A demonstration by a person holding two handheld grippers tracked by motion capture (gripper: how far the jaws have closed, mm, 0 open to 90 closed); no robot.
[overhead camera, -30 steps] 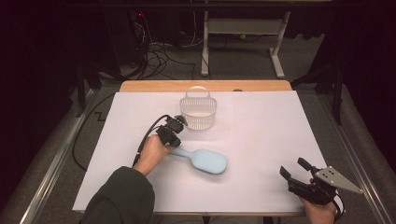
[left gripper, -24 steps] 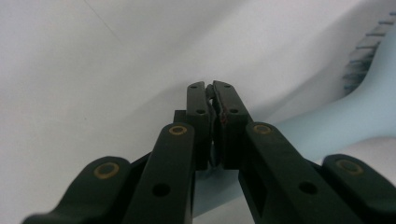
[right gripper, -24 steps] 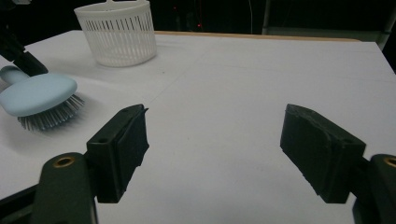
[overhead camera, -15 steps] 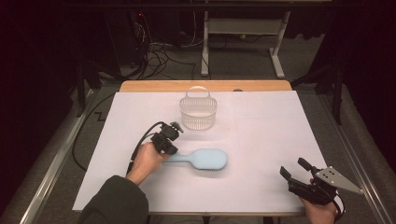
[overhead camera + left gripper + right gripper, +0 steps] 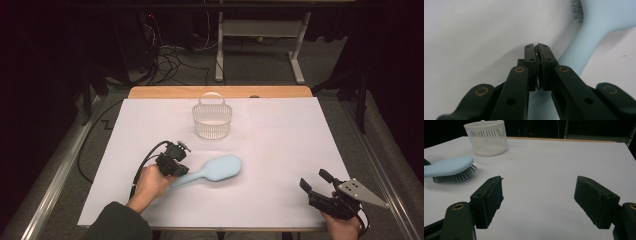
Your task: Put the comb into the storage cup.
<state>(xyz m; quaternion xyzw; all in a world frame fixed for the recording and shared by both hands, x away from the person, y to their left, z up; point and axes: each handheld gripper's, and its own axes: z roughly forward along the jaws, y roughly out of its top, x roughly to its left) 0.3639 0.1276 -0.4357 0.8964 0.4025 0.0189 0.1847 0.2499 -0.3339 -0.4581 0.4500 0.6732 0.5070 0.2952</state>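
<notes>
The blue hairbrush lies on the white counter, in front of the basket. The left tool is at the hairbrush's handle, jaws squeezed together with nothing between them. The right tool sits well to the right of the hairbrush, jaws wide apart and holding nothing.

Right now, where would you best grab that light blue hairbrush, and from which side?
Judging by its shape, take the hairbrush by its narrow handle, coming from the near left, where that handle points. The head is broad and lies bristles down, too wide to pinch easily. The shut left gripper is already at the handle's end.
</notes>
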